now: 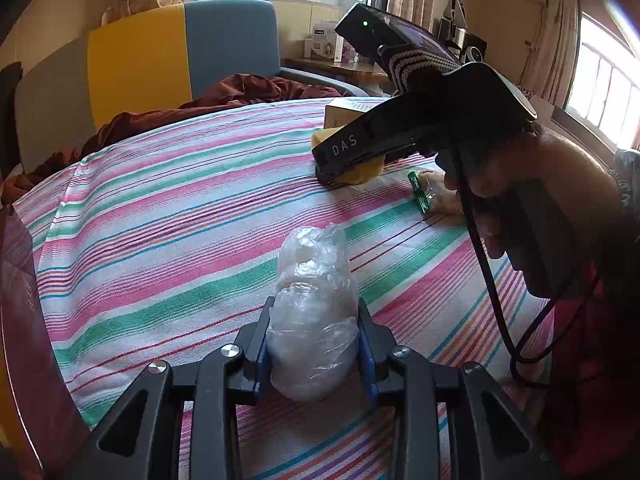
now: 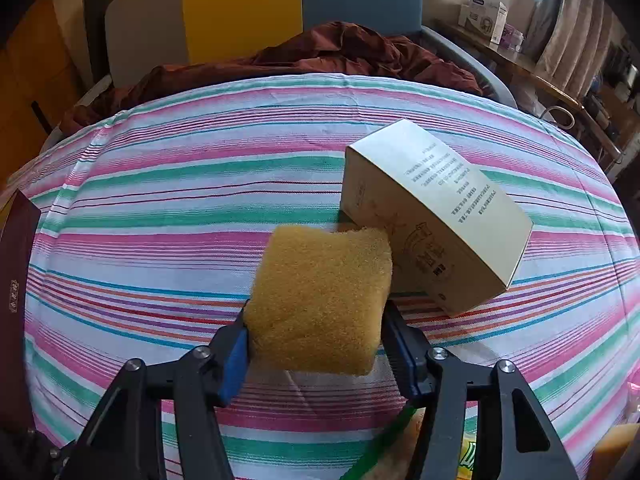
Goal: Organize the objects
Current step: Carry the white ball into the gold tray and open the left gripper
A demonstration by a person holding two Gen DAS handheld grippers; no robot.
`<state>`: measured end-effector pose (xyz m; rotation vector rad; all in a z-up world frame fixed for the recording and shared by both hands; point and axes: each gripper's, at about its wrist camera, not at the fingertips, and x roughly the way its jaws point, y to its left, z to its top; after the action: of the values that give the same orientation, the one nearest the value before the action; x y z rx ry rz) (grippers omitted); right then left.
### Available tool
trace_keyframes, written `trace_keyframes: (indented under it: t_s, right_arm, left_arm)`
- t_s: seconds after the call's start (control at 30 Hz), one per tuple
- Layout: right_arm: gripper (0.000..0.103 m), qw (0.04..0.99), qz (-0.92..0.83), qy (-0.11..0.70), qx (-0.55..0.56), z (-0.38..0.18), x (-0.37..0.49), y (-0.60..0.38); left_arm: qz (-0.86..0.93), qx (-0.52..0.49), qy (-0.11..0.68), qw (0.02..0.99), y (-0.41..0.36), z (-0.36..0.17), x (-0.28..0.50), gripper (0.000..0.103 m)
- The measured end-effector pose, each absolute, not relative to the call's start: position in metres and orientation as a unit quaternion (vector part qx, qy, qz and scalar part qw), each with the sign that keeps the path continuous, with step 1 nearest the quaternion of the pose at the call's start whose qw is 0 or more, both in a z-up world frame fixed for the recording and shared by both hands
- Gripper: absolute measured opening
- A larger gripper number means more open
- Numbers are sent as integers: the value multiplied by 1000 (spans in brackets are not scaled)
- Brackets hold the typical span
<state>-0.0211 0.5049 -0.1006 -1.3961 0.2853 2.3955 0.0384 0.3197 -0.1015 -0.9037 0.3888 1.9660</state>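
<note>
Because the soft yellow foam sponge [image 2: 320,300] is pinched by the right gripper [image 2: 316,340] only at its near end and touches the beige cardboard box [image 2: 432,220], the box could be pushed; the crinkled clear plastic bundle [image 1: 314,320], squeezed in the left gripper [image 1: 316,344], could slide out.

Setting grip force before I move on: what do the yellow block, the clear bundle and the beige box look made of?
Yellow porous sponge block: open-cell foam, matte, pitted surface.
Clear crinkled plastic-wrapped bundle: thin glossy film, creased with highlights; contents unclear.
Beige printed rectangular box: probably matte cardboard, sharp folded edges.

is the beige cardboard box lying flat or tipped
Tipped: the beige cardboard box sits tilted, one end leaning on the yellow sponge, over the striped cloth.
</note>
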Motion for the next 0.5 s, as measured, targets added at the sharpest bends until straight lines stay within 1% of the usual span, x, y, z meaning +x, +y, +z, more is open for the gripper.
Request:
trace_keyframes:
  t_s: [0.27, 0.5]
  right_arm:
    - [56, 134, 856, 92, -491, -100, -26, 487]
    - [56, 132, 856, 87, -493, -101, -25, 483]
  left_arm:
    - [797, -365, 159, 454, 319, -101, 40, 34]
    - [799, -363, 162, 452, 318, -101, 42, 34]
